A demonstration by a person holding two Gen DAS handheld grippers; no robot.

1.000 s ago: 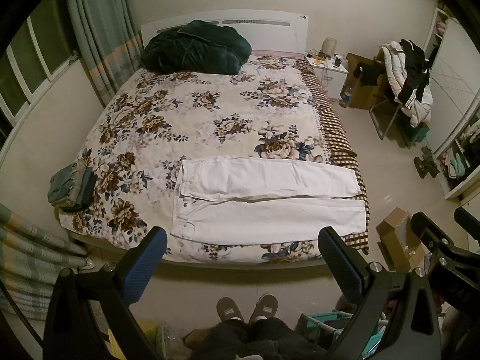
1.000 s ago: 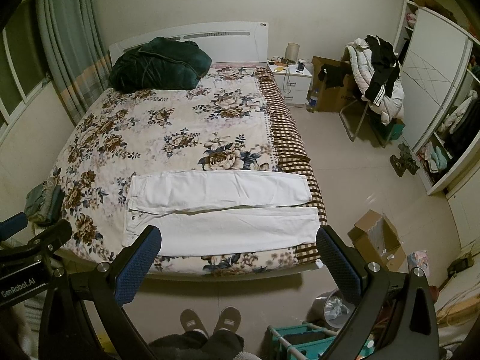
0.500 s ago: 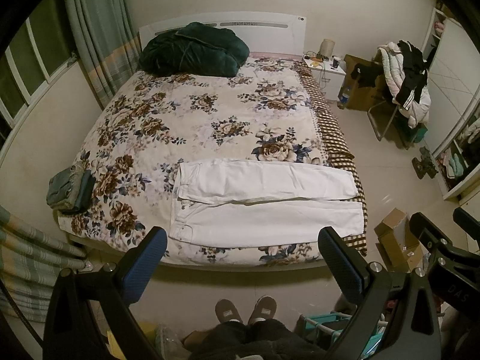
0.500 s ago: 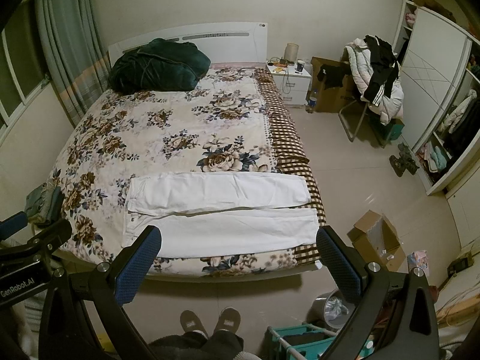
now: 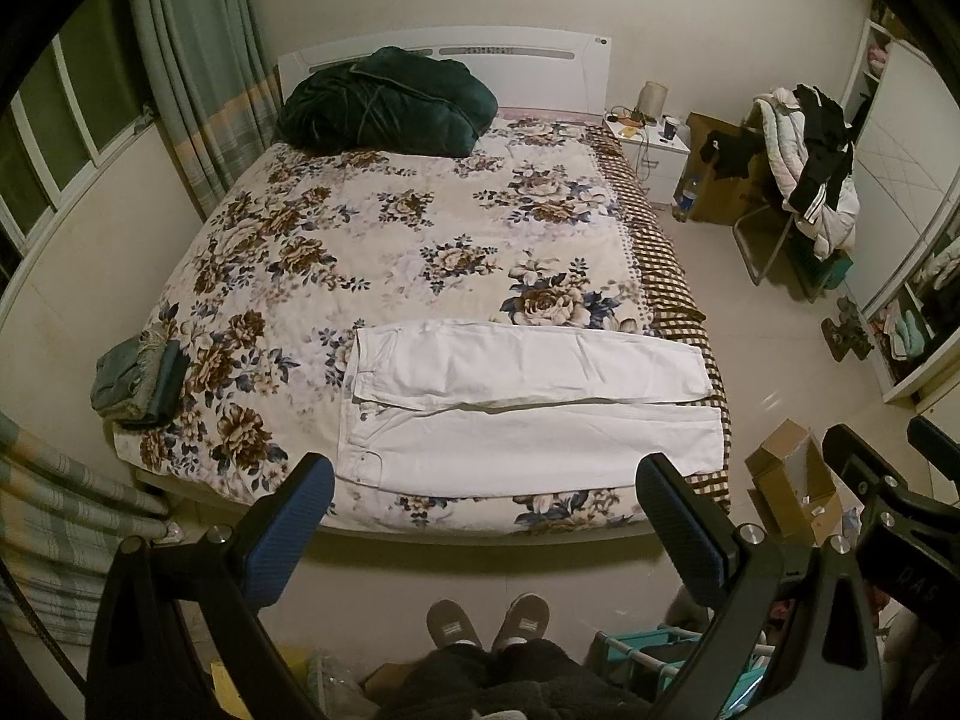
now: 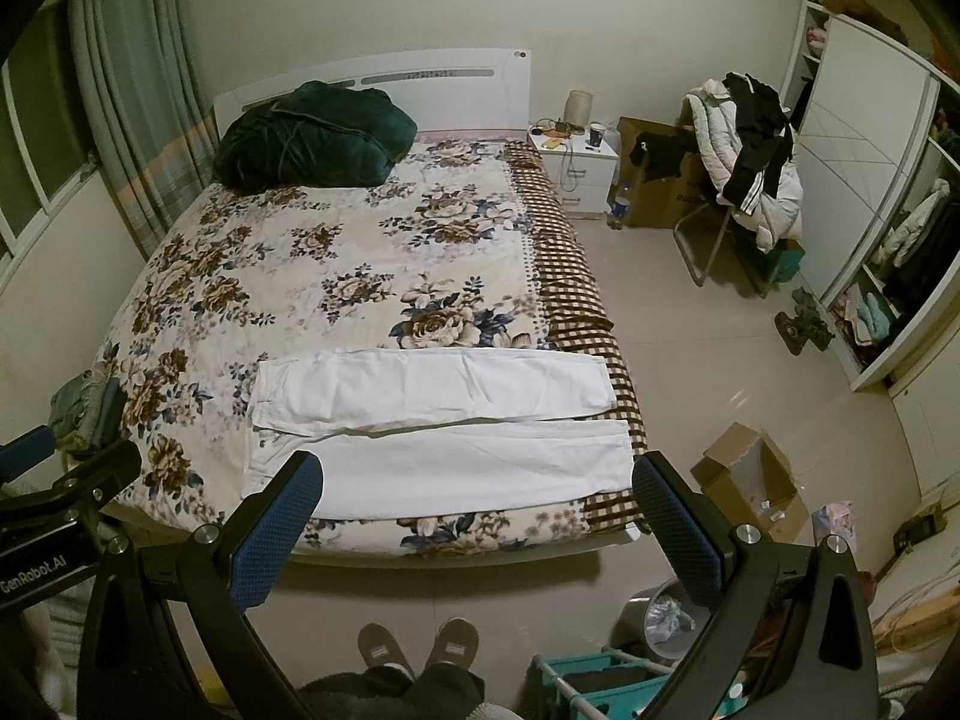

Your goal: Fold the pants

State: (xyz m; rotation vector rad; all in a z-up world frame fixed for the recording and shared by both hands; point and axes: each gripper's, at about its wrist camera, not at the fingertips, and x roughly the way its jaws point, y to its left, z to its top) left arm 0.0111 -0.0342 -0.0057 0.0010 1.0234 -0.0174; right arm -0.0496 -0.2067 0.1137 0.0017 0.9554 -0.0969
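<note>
White pants (image 5: 528,402) are laid flat across the foot of the bed (image 5: 420,252), waistband to the left, legs side by side, cuffs at the right edge over the checked border. Left claw (image 5: 480,516) and right claw (image 6: 474,510) are held wide open, well apart from the fabric, nothing gripped. Risks: cuffs may be dragged off the bed edge; only one layer may be pinched, so the fold would be skewed.

Both my wrist cameras look from beyond the foot of the bed (image 5: 420,228), high up, tilted down toward its headboard. Left view sits slightly left of the right one; neither is close. Both share the whole bed (image 6: 336,276) and the nightstand (image 6: 576,165) beside it.
</note>
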